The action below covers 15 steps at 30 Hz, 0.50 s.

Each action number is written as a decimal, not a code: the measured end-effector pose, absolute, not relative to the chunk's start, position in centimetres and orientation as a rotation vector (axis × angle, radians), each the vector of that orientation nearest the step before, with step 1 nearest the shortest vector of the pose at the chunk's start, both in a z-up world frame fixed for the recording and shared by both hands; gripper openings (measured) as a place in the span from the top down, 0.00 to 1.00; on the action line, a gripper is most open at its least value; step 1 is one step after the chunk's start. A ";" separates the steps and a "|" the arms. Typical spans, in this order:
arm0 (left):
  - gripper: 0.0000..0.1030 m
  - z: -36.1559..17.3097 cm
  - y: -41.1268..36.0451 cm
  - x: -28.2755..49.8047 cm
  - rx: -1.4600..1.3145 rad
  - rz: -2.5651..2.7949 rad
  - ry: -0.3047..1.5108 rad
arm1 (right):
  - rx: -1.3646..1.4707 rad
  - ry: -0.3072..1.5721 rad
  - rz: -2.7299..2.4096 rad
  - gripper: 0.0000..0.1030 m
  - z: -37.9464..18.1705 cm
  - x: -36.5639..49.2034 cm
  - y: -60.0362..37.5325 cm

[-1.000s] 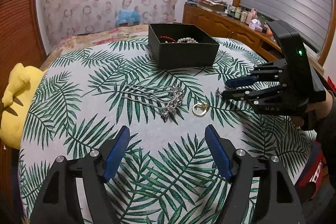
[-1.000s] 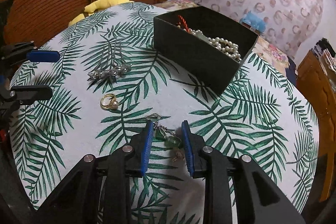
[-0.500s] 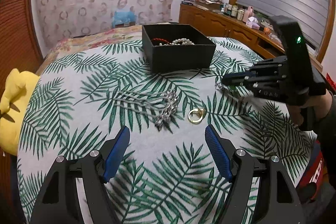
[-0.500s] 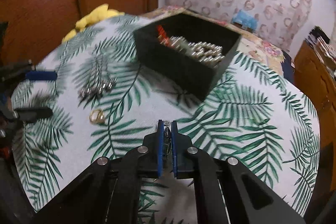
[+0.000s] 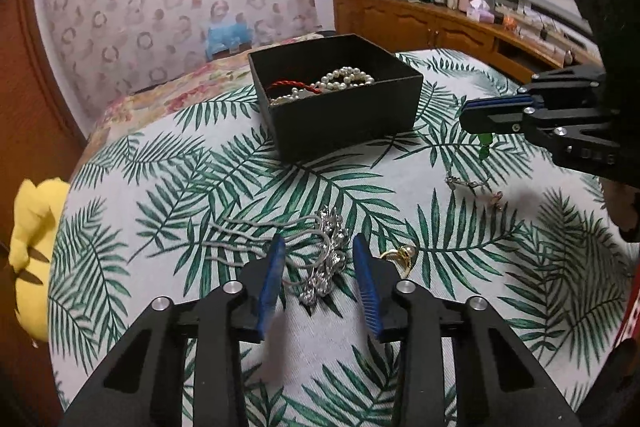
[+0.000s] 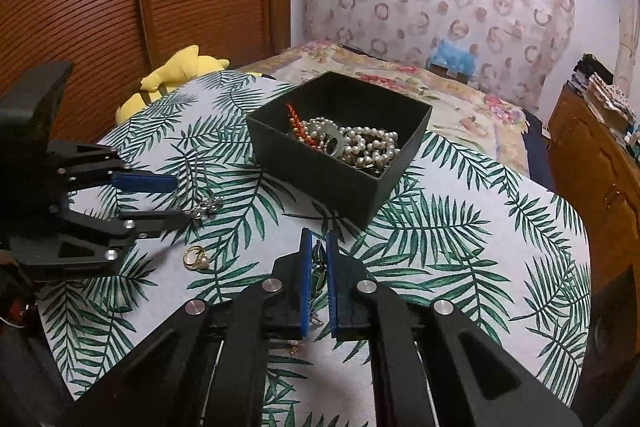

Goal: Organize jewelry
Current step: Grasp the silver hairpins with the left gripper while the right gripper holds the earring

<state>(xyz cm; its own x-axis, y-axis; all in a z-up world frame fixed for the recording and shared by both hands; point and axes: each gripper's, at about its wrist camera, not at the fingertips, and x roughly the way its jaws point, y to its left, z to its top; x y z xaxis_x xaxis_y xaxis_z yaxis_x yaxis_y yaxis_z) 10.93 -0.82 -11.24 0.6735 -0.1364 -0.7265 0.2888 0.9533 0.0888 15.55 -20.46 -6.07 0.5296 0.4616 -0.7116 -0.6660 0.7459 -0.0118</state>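
My left gripper point(image 5: 318, 259) sat low over the palm-leaf tablecloth point(image 5: 224, 163), its jaws just closing in but with the pads not yet pressing on anything; the rhinestone hair comb point(image 5: 326, 259) lay between the blue pads point(image 5: 271, 279), prongs running off toward 9 o'clock. Gold pearl ring point(image 5: 400, 255) lay just beside the right pad, at 3 o'clock of the comb, apart from it. My right gripper point(image 6: 318, 259) was pressed together, pinching a green-bead chain point(image 6: 319, 273); in the left wrist view green beads point(image 5: 485, 146) hung under the jaws while the rest of the chain point(image 5: 472, 185) trailed on the cloth. In the right wrist view the ring point(image 6: 196, 258) was at 9 o'clock of the fingertips. Black open box point(image 5: 340, 123) stood on the cloth at 12 o'clock of both grippers, well apart from the comb, near the right gripper. Inside it: pearl strand point(image 6: 368, 143), red twisted cord point(image 5: 290, 85). Yellow plush toy point(image 5: 30, 251) sat off the cloth edge at 9 o'clock. Wooden cabinet point(image 5: 440, 27) with bottles was at 1 o'clock, far back.
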 end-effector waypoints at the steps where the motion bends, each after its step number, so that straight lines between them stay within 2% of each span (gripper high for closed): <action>1: 0.69 -11.3 -1.0 10.9 0.215 -0.241 0.797 | -0.300 0.751 0.687 0.92 -6.1 15.5 -20.4; 5: 0.77 -11.6 -1.4 11.1 0.244 -0.238 0.800 | -0.306 0.748 0.687 0.92 -6.1 15.3 -20.3; 11: 0.78 -11.6 -1.5 11.1 0.253 -0.238 0.798 | -0.305 0.749 0.687 0.92 -6.1 15.3 -20.3; 13: 0.90 -11.6 -1.3 11.2 0.251 -0.245 0.799 | -0.306 0.749 0.687 0.92 -6.1 15.3 -20.3; 15: 0.91 -11.5 -1.3 11.2 0.261 -0.238 0.794 | -0.305 0.749 0.687 0.92 -6.1 15.3 -20.3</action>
